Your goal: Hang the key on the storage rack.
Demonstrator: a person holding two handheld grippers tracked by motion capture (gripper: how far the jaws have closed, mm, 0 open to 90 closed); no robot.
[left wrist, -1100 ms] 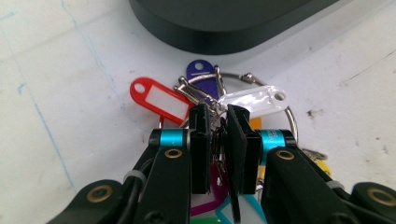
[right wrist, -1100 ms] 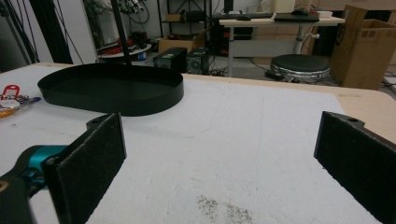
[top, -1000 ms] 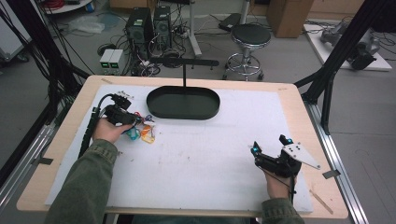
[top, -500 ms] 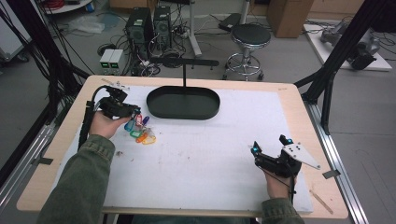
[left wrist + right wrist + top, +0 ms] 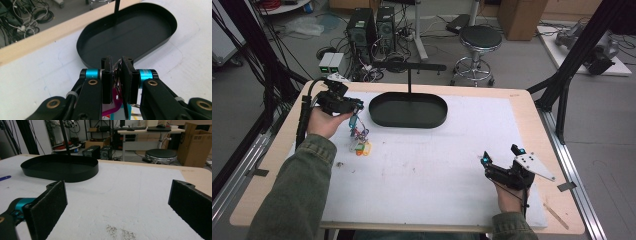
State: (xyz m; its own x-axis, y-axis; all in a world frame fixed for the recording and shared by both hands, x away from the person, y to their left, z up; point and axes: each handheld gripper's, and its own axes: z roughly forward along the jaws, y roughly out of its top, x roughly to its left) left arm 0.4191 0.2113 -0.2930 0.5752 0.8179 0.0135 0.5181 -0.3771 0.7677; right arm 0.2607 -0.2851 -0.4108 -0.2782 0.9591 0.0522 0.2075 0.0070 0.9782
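The black oval tray (image 5: 408, 111) at the far middle looks like matt painted metal, smooth with a faint sheen inside. The pale wooden worktop (image 5: 532, 107) shows a bare, smooth edge, and a white mat (image 5: 437, 165) with a slightly rough, foam-like face covers it. The right gripper (image 5: 117, 202) has jaws faced with coarse matt black padding. The left gripper (image 5: 117, 75) carries glossy teal anodised metal collars and clamps glossy coloured plastic key tags (image 5: 360, 145) on thin metal rings.

key bunch (image 5: 117, 82) mostly hidden between left gripper (image 5: 117, 75) fingers (image 5: 107, 82), tags cut off
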